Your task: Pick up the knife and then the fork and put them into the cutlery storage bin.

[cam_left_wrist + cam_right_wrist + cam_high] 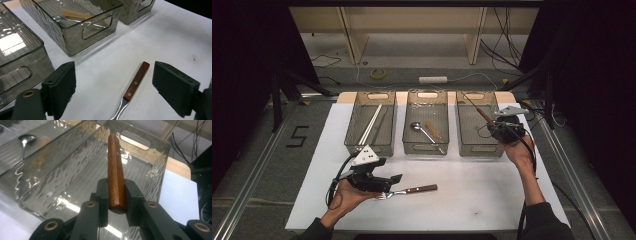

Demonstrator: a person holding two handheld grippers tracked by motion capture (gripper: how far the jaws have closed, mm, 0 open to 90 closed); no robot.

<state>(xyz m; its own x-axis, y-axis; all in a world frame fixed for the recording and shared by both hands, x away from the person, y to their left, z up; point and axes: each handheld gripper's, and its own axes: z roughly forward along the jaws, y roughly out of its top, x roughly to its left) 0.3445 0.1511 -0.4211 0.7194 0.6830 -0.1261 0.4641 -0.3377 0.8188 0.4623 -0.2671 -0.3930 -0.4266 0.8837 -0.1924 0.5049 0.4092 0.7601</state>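
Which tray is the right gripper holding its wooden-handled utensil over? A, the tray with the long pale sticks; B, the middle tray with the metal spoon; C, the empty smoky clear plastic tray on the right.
C: the right gripper clamps the wooden-handled utensil above the empty right tray.

White table top [492, 200], rectangular, pale wood edge seen at far side. Three clear smoke-tinted bins set directly on it in row along far half, well apart from near edge: left bin [354, 135], middle bin [408, 135], right bin [462, 137], each with cut-out handle at end wall. Fork [409, 191] with brown riveted wooden handle laid flat on bare surface in near left part, in front of left and middle bins, handle pointed right. Small dark speck noted on surface near front edge.
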